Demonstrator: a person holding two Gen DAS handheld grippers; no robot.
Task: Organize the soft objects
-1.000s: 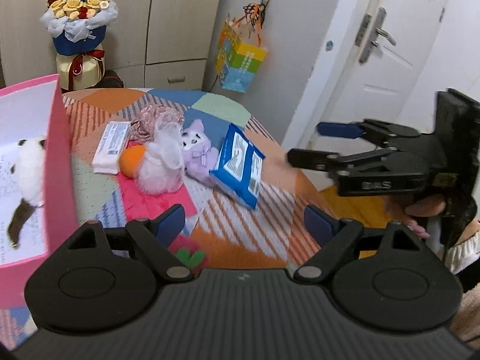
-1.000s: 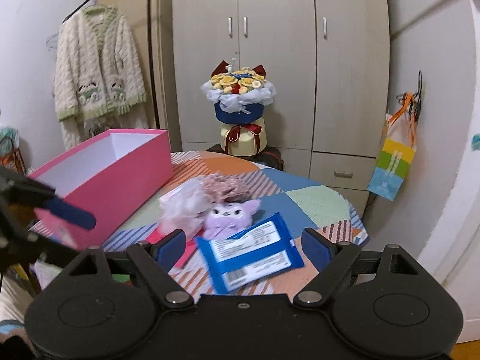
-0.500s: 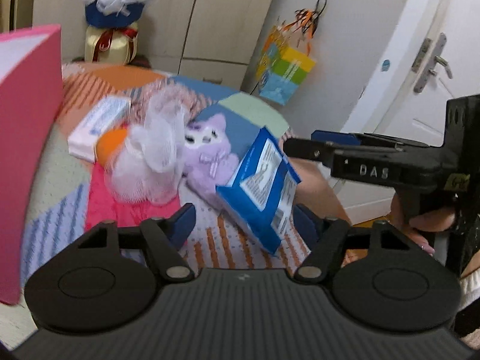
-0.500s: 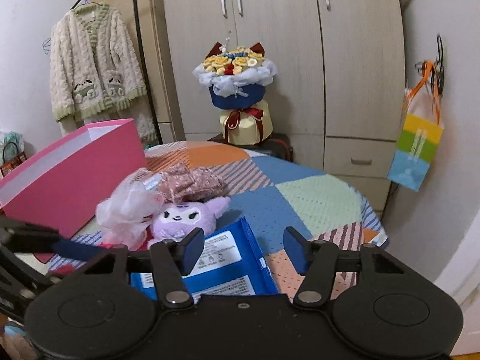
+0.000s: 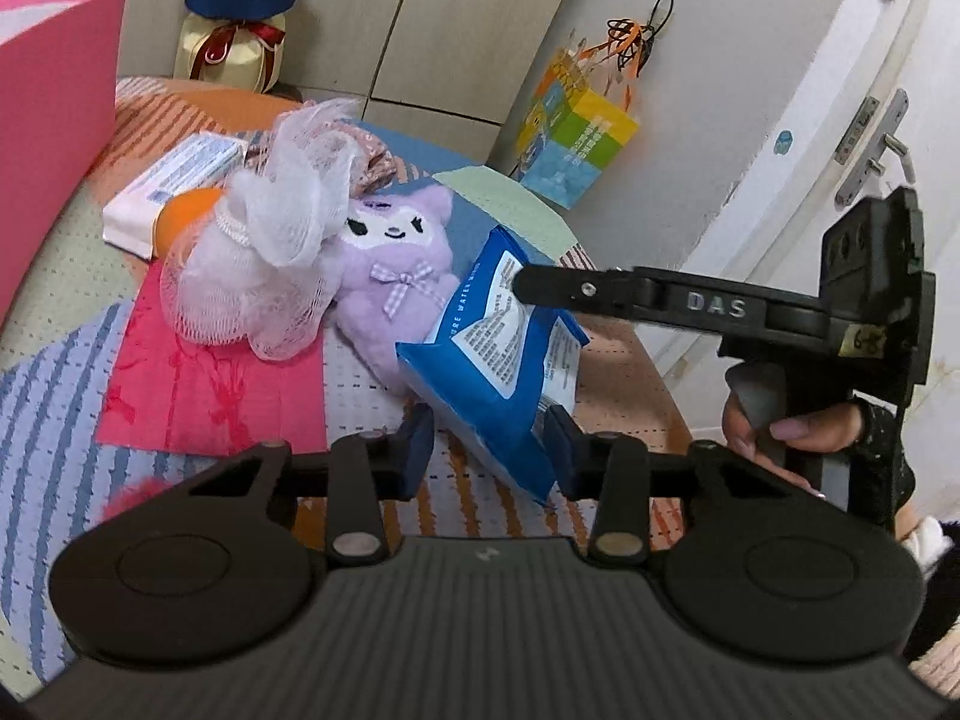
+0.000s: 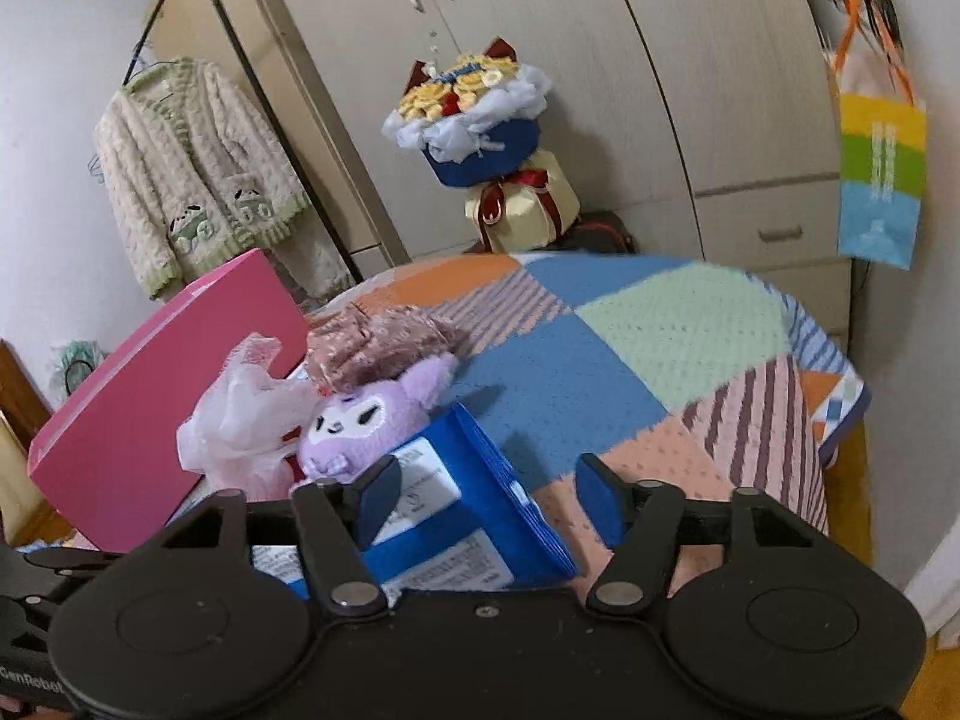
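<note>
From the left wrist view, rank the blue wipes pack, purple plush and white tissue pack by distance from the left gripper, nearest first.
1. Blue wipes pack, between the left gripper fingers.
2. Purple plush, just behind, slightly left.
3. White tissue pack, far left, near the pink box.

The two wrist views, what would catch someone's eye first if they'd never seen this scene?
Probably the blue wipes pack, tilted up off the patchwork blanket with both the left gripper and right gripper open around it. Just behind it lies a purple plush toy beside a white mesh pouf, with a big pink box at the left.
</note>
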